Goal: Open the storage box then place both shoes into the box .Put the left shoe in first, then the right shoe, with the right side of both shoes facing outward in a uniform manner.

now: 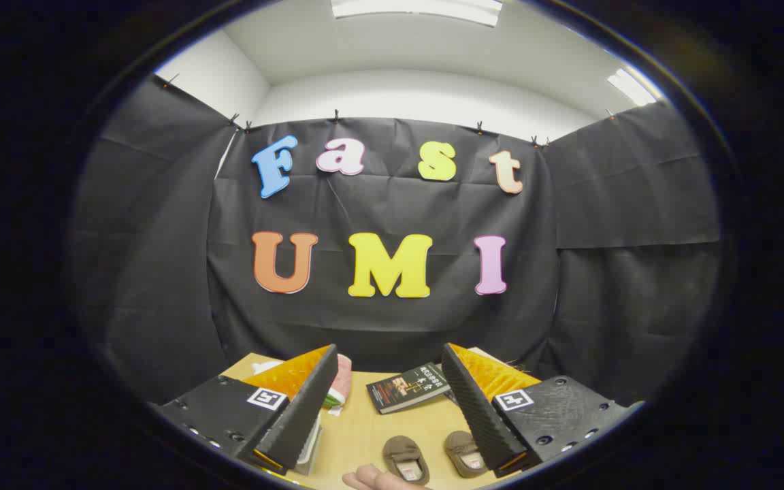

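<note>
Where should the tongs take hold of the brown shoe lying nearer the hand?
On the heel collar of the left brown shoe, from above: its opening faces up, giving a rim for one finger inside and one outside. The open tongs are above the table, holding nothing; a hand lies close by.

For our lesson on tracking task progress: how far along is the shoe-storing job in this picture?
Nothing looks done yet. Both shoes, one and the other, sit side by side on the table between the open fingers, and a hand lies near them. The gripper holds nothing. Opening the box and placing the left shoe, then the right, all remain.
</note>
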`<state>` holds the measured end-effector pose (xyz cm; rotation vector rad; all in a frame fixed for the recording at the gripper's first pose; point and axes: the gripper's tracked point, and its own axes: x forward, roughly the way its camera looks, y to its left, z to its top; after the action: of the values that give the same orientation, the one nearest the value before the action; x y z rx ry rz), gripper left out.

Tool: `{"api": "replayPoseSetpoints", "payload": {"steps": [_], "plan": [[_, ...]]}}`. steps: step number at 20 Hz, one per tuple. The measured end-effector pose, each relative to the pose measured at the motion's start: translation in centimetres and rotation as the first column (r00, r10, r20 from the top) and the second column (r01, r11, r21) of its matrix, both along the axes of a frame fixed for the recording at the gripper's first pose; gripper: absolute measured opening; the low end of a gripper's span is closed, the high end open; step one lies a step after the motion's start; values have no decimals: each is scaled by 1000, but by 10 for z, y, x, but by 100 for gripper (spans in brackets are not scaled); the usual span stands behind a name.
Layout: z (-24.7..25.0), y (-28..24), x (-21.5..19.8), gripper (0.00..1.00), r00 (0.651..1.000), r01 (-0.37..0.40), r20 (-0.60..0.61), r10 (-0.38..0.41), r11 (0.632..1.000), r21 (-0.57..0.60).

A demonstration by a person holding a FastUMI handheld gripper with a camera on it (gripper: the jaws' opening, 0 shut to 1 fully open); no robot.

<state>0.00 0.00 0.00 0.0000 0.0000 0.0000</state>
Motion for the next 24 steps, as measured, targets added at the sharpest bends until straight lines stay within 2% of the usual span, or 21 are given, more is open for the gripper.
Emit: {"api": "replayPoseSetpoints", "payload": {"steps": [16, 21, 24], "plan": [[1, -7, 16, 95, 998, -63, 2, 63, 998, 16], [-19, 8, 34, 95, 992, -113, -53, 115, 993, 29], [-53, 26, 52, 95, 976, -166, -135, 172, 985, 55]]}}
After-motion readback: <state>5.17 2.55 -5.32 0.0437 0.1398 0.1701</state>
